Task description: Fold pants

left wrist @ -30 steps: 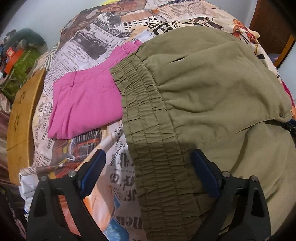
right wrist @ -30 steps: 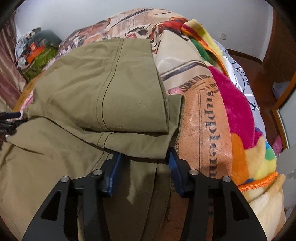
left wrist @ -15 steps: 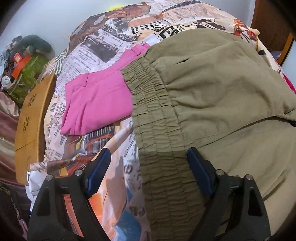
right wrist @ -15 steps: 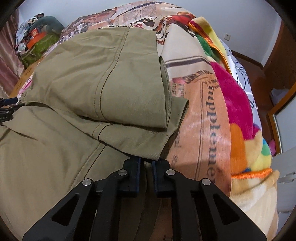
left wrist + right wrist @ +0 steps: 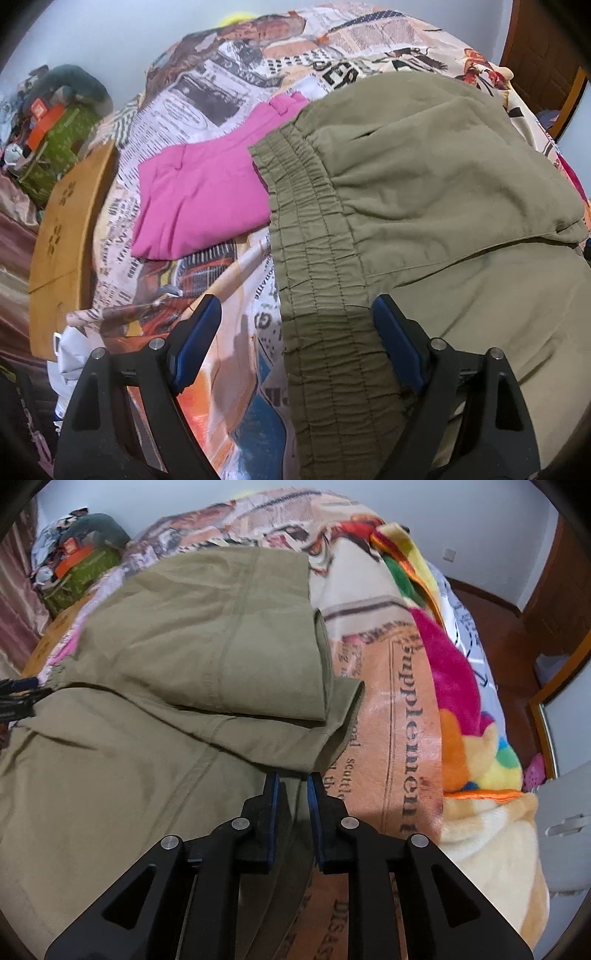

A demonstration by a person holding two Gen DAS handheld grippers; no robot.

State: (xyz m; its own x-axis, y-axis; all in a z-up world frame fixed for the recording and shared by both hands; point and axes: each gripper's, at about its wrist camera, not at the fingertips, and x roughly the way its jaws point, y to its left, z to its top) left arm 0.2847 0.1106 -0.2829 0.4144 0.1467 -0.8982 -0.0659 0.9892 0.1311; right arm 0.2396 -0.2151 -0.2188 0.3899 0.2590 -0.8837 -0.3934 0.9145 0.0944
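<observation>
Olive green pants (image 5: 424, 206) lie on the bed, partly folded, with one layer lying over the lower layer. Their elastic waistband (image 5: 314, 258) runs toward me in the left wrist view. My left gripper (image 5: 295, 325) is open, its jaws astride the waistband. In the right wrist view the pants (image 5: 184, 664) fill the left half. My right gripper (image 5: 291, 779) is nearly shut on the hem edge of the lower layer of the pants, with cloth between the blue pads.
Folded pink pants (image 5: 207, 195) lie on the newspaper-print bedspread (image 5: 207, 96) left of the olive pants. A wooden board (image 5: 66, 240) stands at the bed's left edge. A colourful fleece blanket (image 5: 454, 686) lies to the right. Clutter (image 5: 55, 129) sits at far left.
My right gripper has closed from wide open onto the pants hem edge. My left gripper stayed open and drew back slightly along the waistband.
</observation>
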